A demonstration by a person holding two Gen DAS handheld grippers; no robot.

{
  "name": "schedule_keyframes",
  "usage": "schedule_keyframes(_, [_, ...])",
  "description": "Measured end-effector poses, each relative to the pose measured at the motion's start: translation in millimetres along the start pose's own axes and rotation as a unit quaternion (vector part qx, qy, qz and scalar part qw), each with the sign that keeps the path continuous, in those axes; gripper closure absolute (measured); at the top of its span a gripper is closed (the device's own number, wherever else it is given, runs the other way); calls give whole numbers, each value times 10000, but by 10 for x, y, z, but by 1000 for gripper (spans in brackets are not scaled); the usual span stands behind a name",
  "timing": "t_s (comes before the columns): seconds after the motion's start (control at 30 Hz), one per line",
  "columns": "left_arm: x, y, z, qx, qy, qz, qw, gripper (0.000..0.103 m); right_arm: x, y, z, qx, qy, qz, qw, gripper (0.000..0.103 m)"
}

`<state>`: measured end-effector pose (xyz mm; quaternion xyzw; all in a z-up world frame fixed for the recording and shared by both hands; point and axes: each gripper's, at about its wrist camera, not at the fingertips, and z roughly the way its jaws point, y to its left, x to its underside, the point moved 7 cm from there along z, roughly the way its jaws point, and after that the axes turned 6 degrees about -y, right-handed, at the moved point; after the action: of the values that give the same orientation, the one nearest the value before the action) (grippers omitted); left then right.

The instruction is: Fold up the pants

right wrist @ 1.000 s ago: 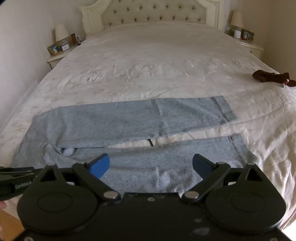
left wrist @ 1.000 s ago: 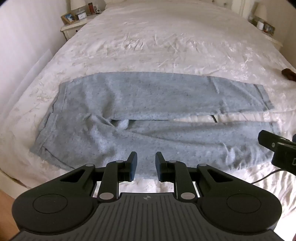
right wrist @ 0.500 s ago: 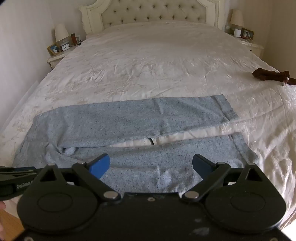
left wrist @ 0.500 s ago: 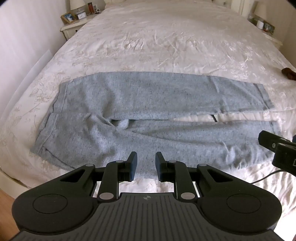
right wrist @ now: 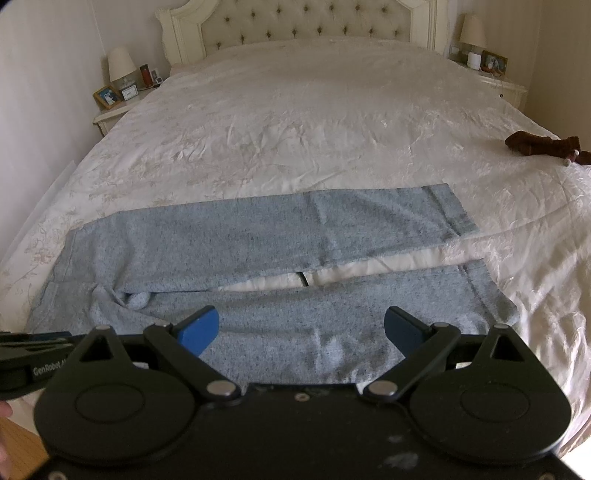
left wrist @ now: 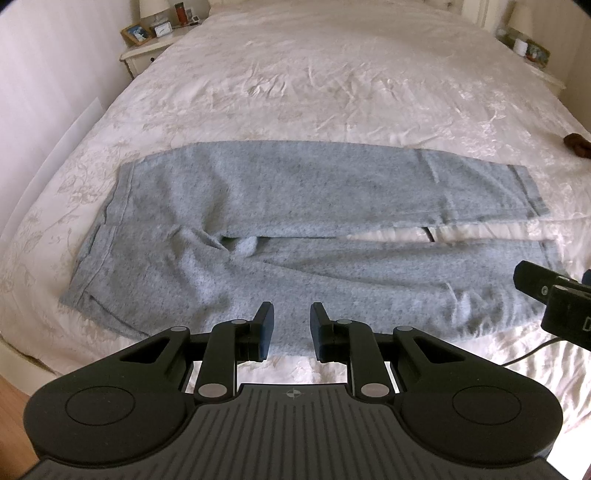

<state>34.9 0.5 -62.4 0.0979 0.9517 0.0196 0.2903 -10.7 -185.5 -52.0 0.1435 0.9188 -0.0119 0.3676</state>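
Grey-blue pants [left wrist: 295, 221] lie flat across the foot of the bed, waistband at the left, both legs running right with a narrow gap between them; they also show in the right wrist view [right wrist: 258, 251]. My left gripper [left wrist: 291, 326] hovers over the near edge of the near leg, its jaws a small gap apart and empty. My right gripper [right wrist: 301, 326] is wide open and empty above the near leg toward the cuffs. Its body shows at the right edge of the left wrist view [left wrist: 554, 302].
The white bedspread [right wrist: 314, 122] covers a large bed with a tufted headboard [right wrist: 303, 22]. A brown soft item [right wrist: 543, 144] lies at the bed's right edge. Nightstands with lamps and frames stand at both far corners [right wrist: 118, 96]. Wooden floor shows at the near left.
Both grippers have barely shifted; the pants lie as before. Jaw openings are unchanged.
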Motion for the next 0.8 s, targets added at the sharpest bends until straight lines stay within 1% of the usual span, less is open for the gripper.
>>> schedule_keyframes(0.8, [22, 30, 77, 4, 92, -22, 10000, 82, 4, 39, 61, -48, 68, 11, 10000, 2])
